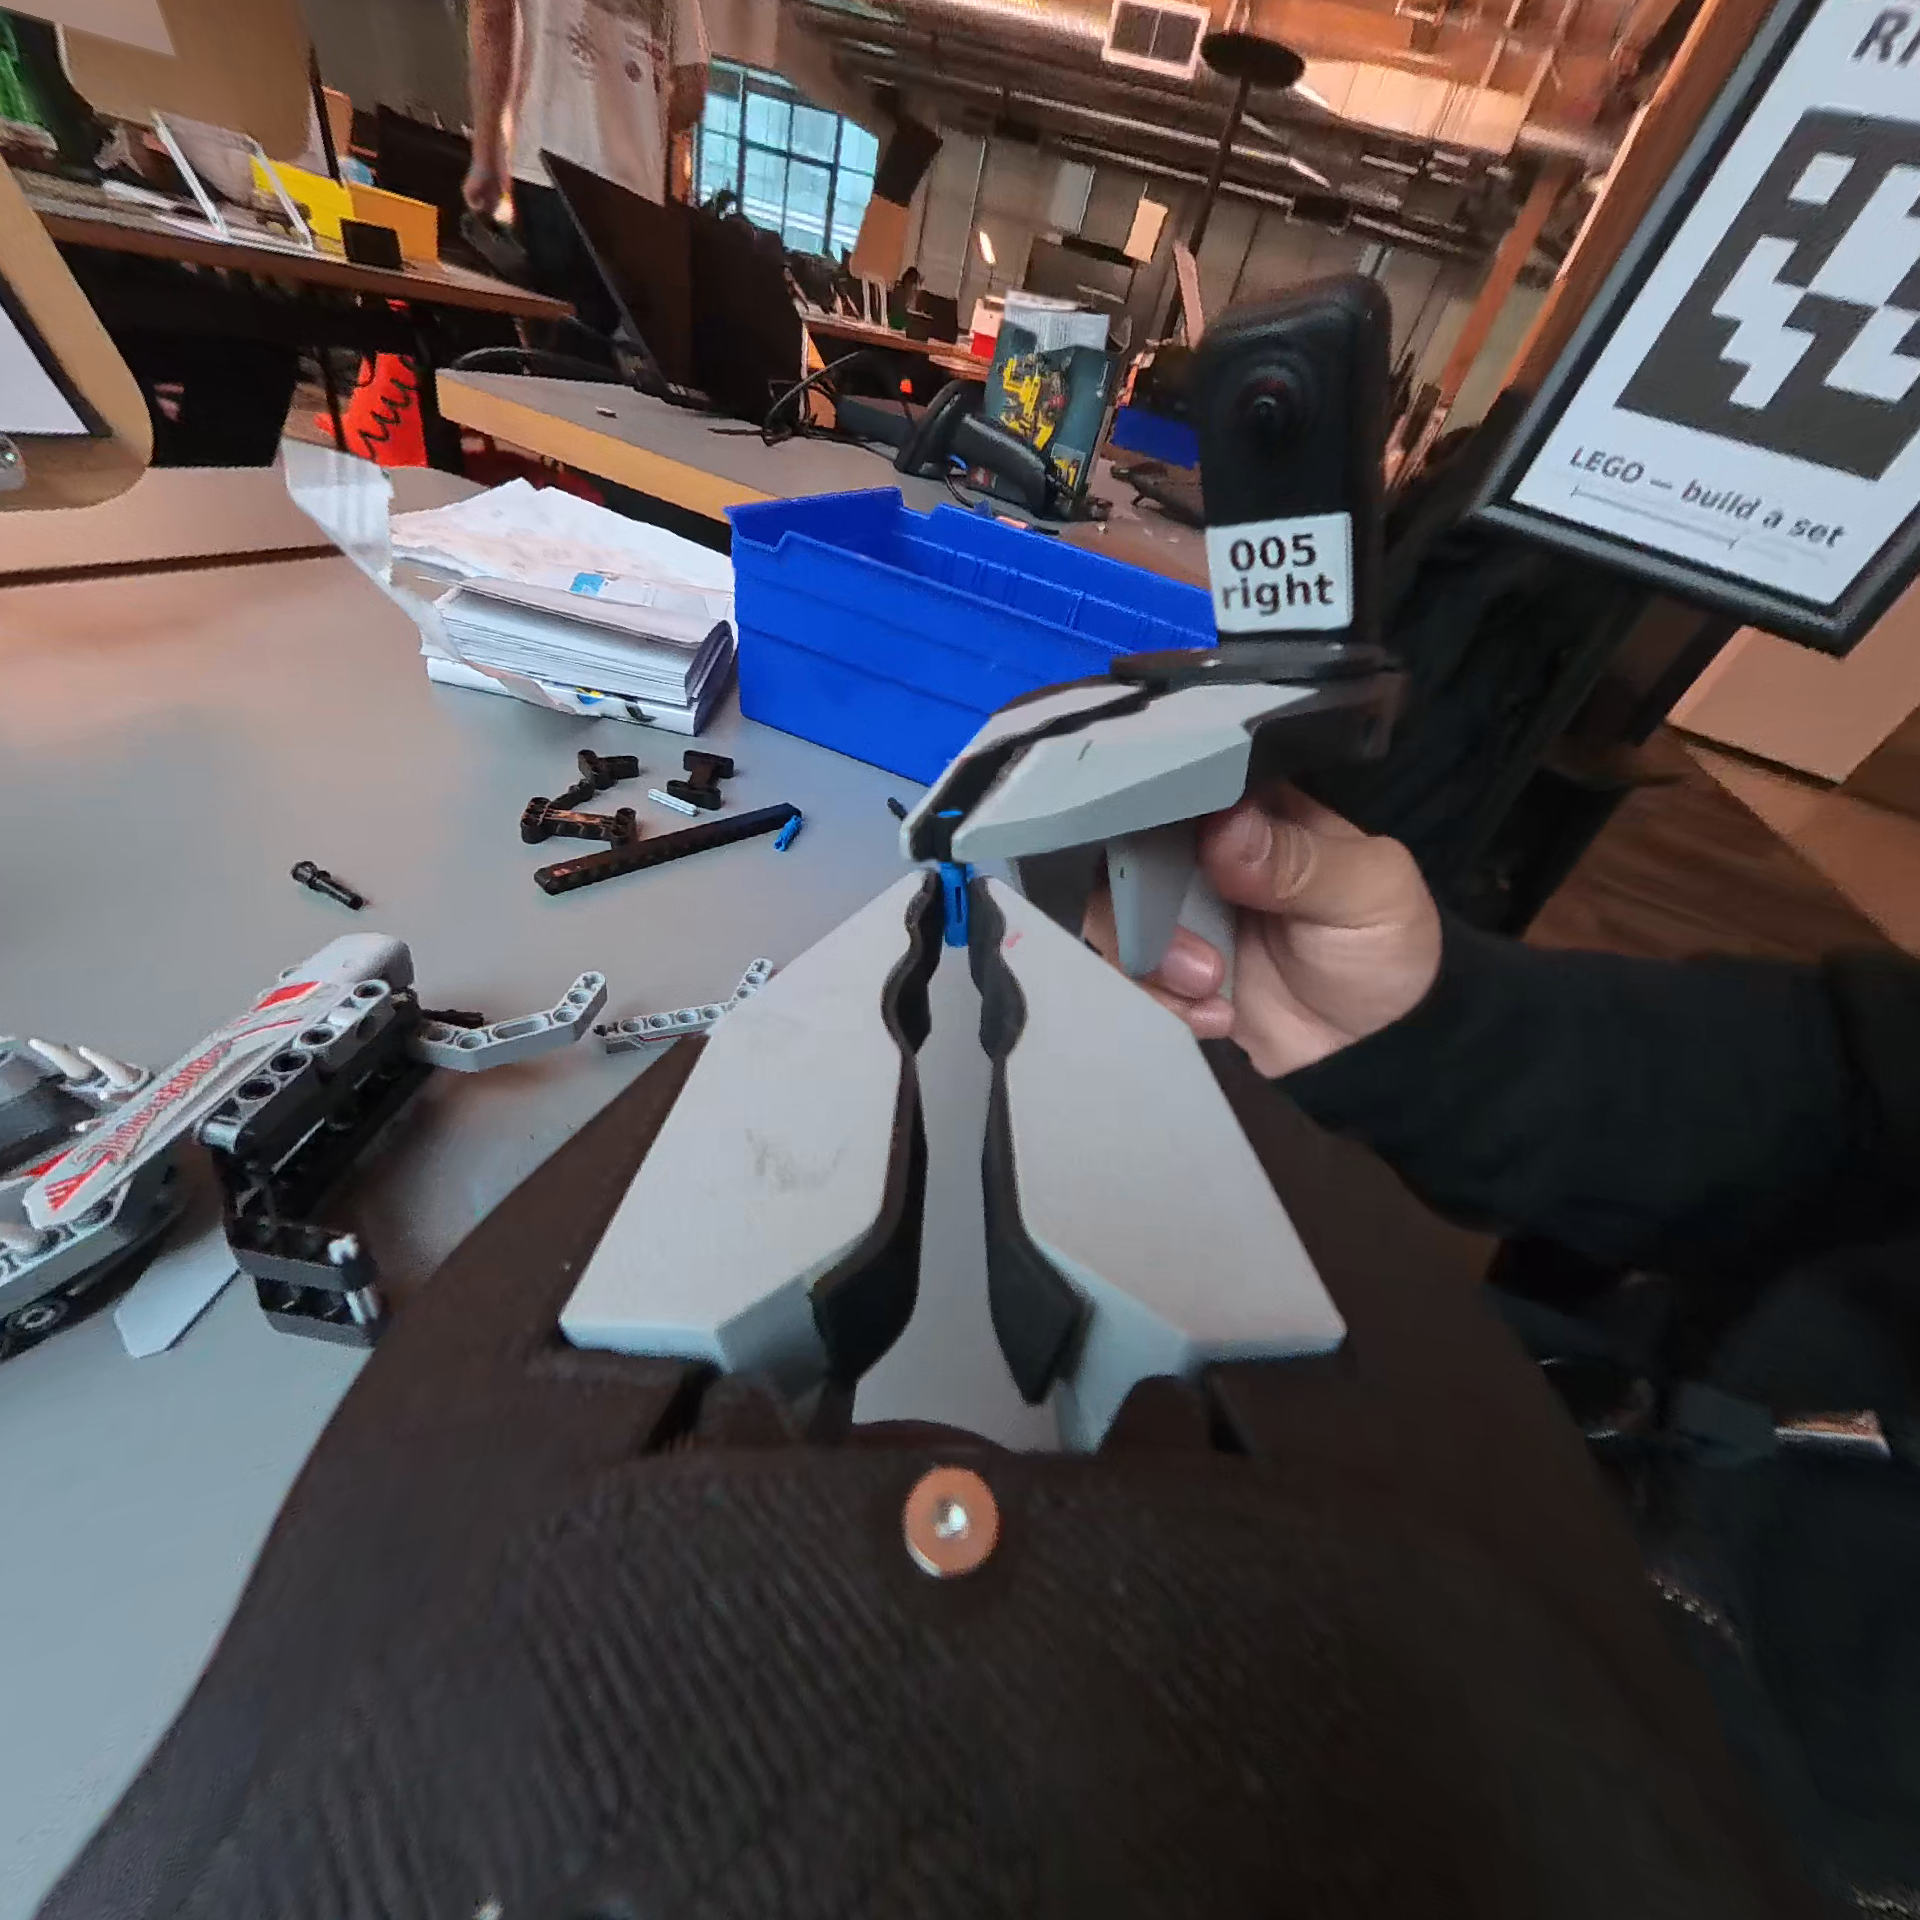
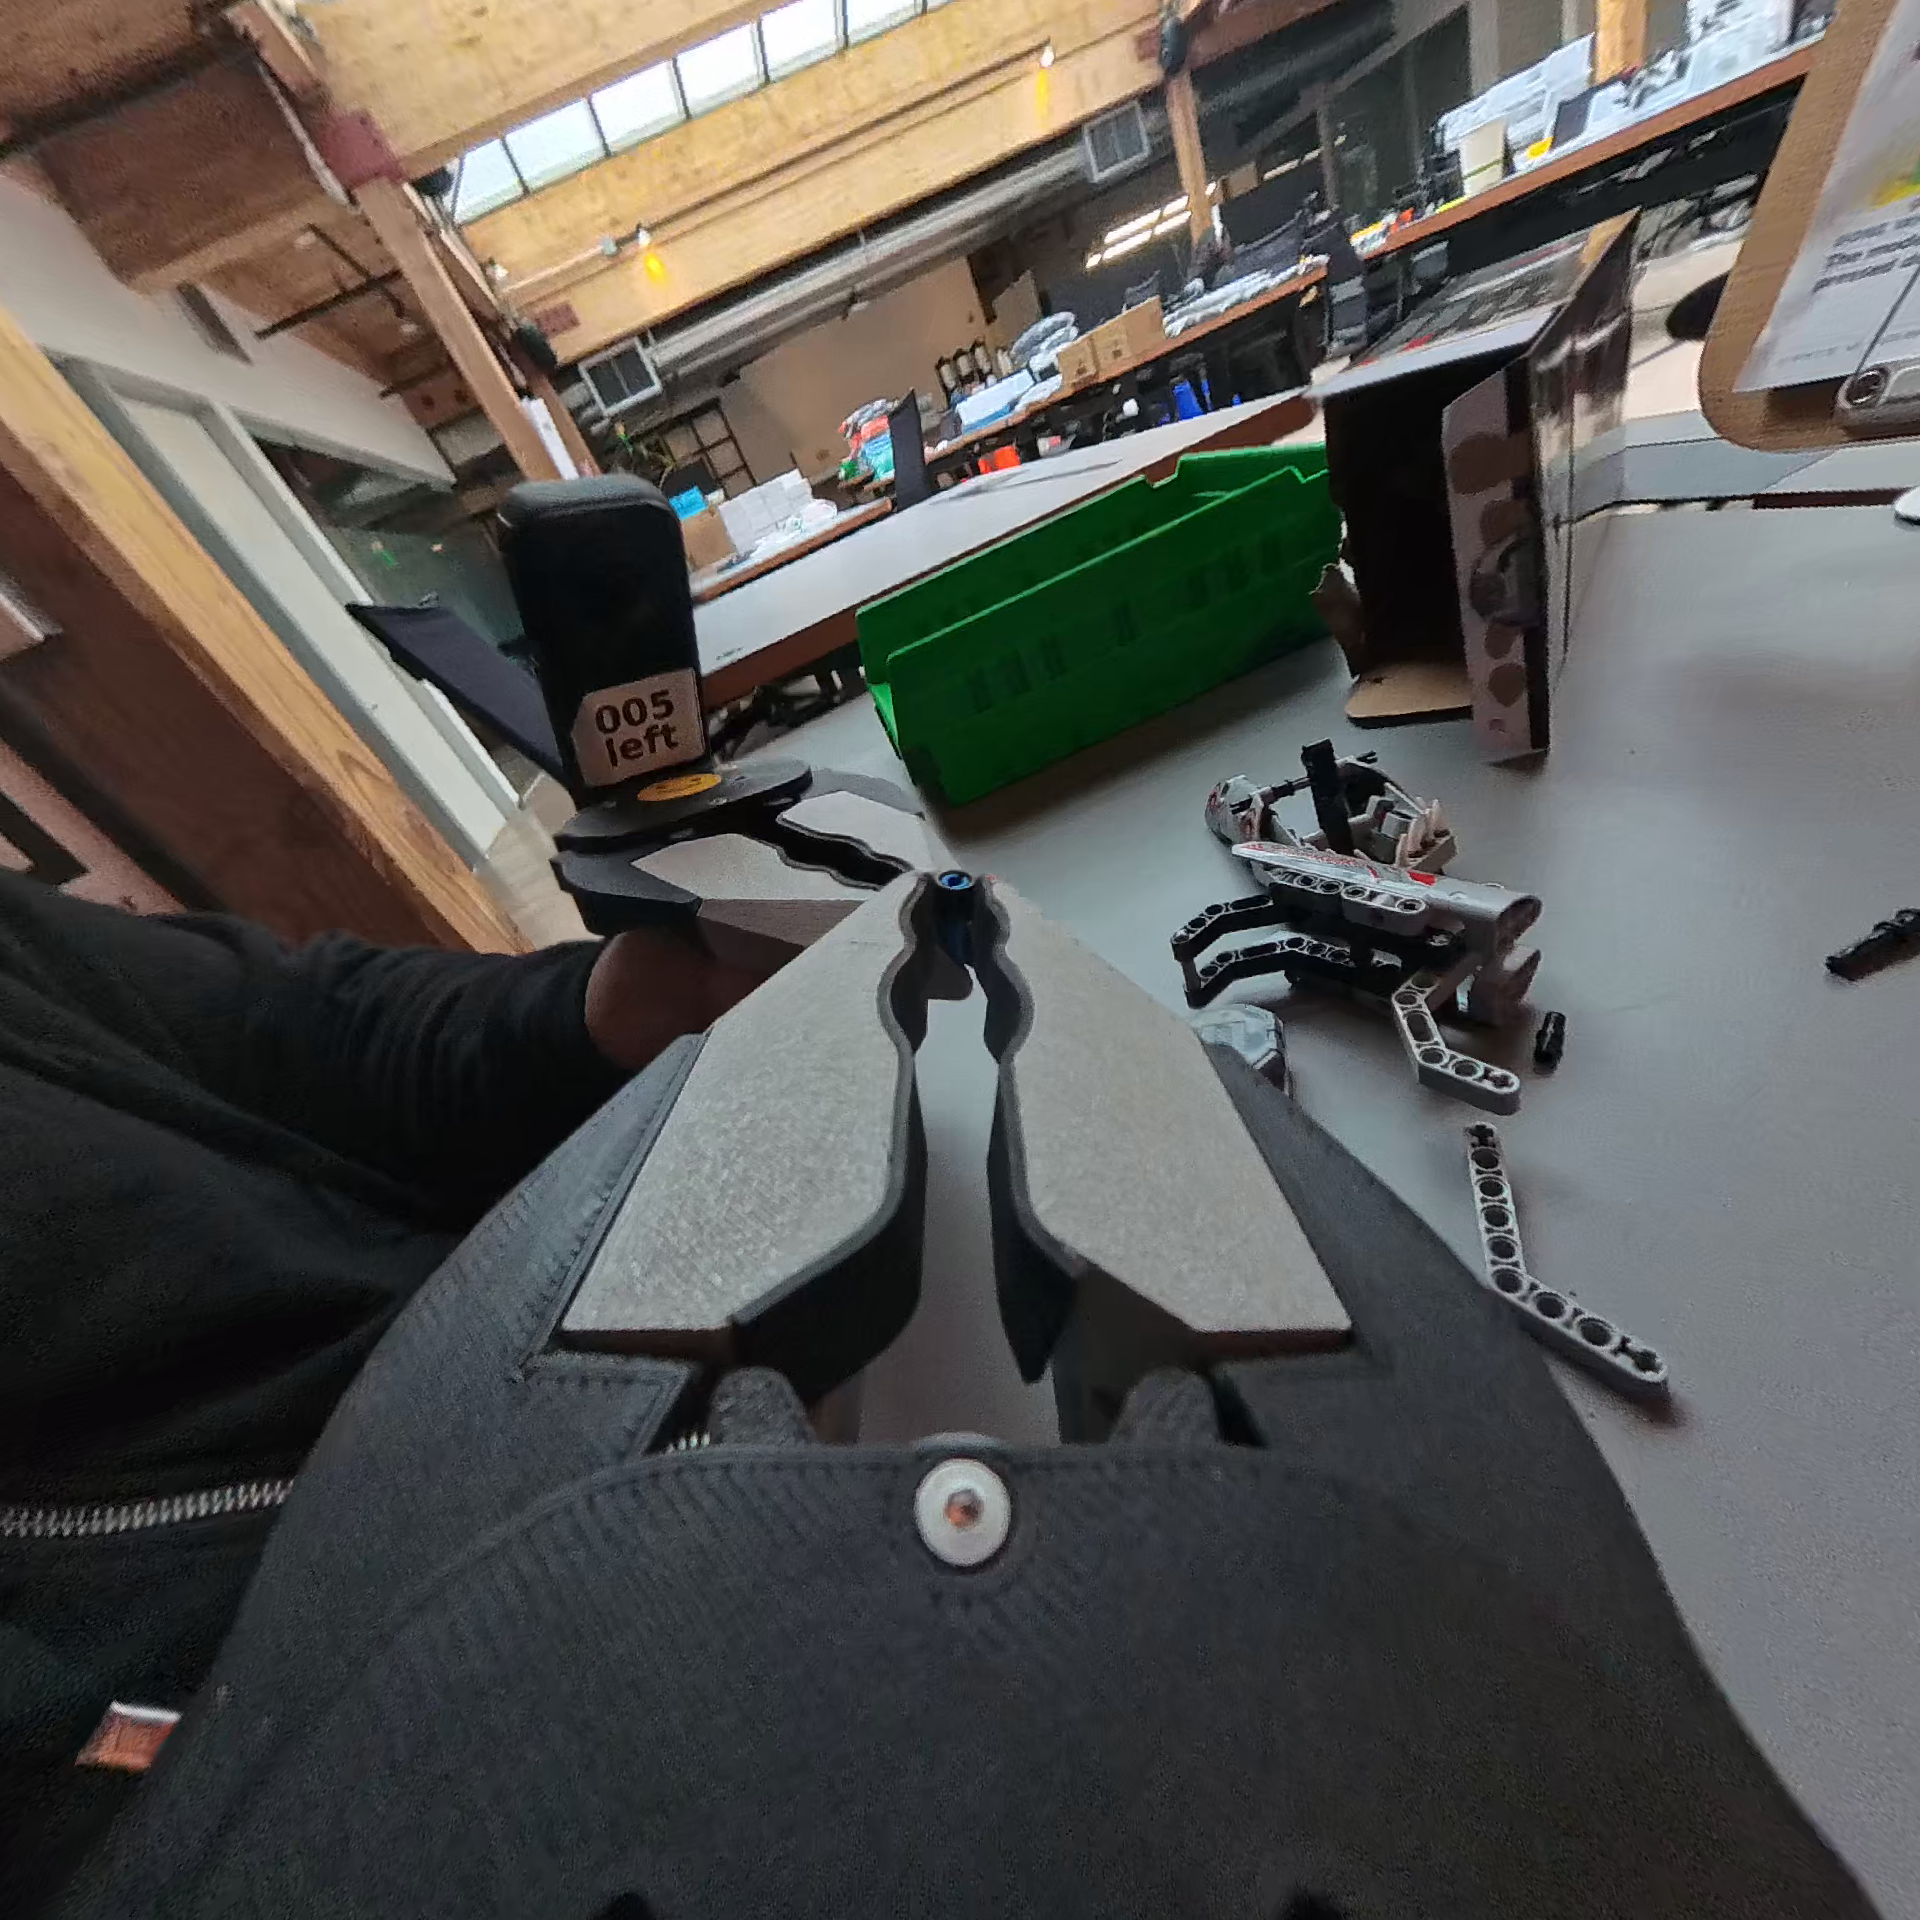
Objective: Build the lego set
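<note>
Left wrist view: left gripper (image 1: 953, 894) raised above the grey table (image 1: 208, 727), fingertips pinched on a small blue pin (image 1: 954, 914). Right gripper (image 1: 935, 831) reaching in from the right, held by a hand (image 1: 1320, 935) in a black sleeve, its tips meeting the top of the same pin; clamped on it too, as far as can be seen. Part-built grey and black model (image 1: 239, 1101) with red markings lying at lower left on the table. Grey bent beam (image 1: 520, 1029) touching the model's right side, another grey beam (image 1: 686, 1013) just beside it. Farther back, a long black beam (image 1: 665, 847), a few black connectors (image 1: 582, 800), a second blue pin (image 1: 788, 831) at the beam's end, and a lone black pin (image 1: 327, 886) well apart to the left. Stack of booklets (image 1: 582, 623) next to a blue bin (image 1: 935, 623). Framed marker sign (image 1: 1714, 312) at upper right. Person (image 1: 582, 104) standing in the background.

Right wrist view: right gripper (image 2: 956, 914) closed on the blue pin (image 2: 954, 904), seen end-on between the tips. Left gripper (image 2: 894, 862) coming in from the left, tips at the pin. Model (image 2: 1351, 894) on the table to the right, loose grey beam (image 2: 1548, 1268) nearer the camera, small black pin (image 2: 1550, 1037) just beside the model. Green bin (image 2: 1091, 623) and open cardboard box (image 2: 1475, 582) behind.
</note>
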`<state>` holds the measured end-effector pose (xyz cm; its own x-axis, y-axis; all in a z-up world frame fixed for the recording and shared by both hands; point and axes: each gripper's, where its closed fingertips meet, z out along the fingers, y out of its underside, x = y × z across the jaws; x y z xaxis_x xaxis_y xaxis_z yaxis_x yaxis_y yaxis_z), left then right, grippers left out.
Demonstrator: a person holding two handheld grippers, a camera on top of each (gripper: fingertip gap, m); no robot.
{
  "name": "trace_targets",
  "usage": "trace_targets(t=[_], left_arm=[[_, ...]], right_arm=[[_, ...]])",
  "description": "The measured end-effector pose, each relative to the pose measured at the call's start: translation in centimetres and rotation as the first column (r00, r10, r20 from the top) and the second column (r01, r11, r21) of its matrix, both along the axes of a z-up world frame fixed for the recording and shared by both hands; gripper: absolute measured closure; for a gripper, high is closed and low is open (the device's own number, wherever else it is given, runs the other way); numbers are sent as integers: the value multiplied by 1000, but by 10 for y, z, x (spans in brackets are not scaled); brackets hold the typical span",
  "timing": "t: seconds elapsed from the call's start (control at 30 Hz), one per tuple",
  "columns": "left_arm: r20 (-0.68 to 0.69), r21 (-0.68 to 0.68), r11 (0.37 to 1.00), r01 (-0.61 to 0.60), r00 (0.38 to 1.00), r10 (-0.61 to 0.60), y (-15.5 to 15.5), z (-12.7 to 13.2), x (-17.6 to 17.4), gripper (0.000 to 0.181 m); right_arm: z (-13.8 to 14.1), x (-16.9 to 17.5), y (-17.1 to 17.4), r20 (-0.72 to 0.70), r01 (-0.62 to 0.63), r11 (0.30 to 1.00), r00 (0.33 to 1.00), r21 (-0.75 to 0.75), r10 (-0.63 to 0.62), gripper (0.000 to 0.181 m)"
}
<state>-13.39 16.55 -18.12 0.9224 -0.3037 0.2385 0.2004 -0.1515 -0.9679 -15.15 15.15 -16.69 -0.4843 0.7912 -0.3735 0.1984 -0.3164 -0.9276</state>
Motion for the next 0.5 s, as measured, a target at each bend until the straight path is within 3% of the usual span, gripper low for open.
trace_targets(t=[0.1,0.2,0.27,0.37,0.43,0.5], left_arm=[[5,1,1000,9,1000,-9,1,7,-1,179],[-27,-109,994,30,999,-33,0,-24,7,179],[15,-72,996,60,998,-59,0,-19,11,179],[-53,-92,994,63,996,-68,2,-13,8,179],[-96,-111,993,43,994,-53,2,-21,5,179],[-173,-140,990,24,984,-49,2,-37,5,179]], right_arm=[[12,0,6,-61,53,997,996,-60,-57,178],[68,14,54,-220,128,963,958,-239,-182,179],[82,15,66,-187,105,975,972,-194,-142,178],[88,26,70,-89,72,986,992,-153,-86,178],[97,44,87,-62,143,988,987,-49,-146,178],[101,64,122,0,284,952,958,117,-286,178]])
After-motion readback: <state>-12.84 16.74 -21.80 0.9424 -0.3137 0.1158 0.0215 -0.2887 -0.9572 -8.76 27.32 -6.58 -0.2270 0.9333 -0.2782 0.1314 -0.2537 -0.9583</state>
